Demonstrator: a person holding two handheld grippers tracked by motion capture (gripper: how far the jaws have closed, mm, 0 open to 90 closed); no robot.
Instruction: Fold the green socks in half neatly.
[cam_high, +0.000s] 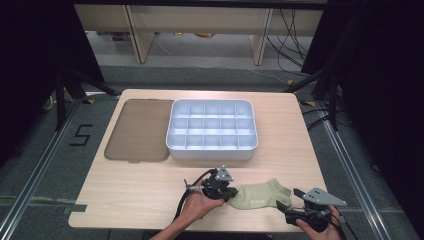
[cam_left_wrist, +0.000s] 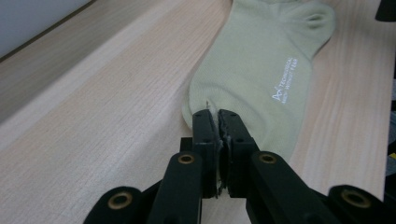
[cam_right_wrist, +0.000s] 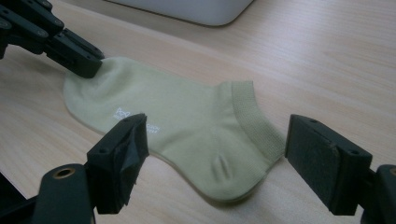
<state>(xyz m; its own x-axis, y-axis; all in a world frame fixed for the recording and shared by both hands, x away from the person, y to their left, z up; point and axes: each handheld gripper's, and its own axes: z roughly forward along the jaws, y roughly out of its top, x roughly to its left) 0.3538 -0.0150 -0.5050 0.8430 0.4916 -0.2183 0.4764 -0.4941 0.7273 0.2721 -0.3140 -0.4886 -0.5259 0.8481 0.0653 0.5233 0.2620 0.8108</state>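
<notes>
High view: a pale green sock (cam_high: 260, 195) is laid flat on the near part of a light wooden table (cam_high: 145, 190), between the two grippers. The left gripper (cam_high: 231, 194) is seen at the sock's toe end, and in the left gripper view its jaws are pressed together on the toe edge of the sock (cam_left_wrist: 261, 70). The right gripper (cam_high: 290, 199) is held just beside the cuff end, its jaws spread wide apart with nothing between them but the sock (cam_right_wrist: 187, 126) lying beyond. A white divided tray (cam_high: 212, 129) is set farther back, with a brown lid (cam_high: 137, 130) flat beside it.
</notes>
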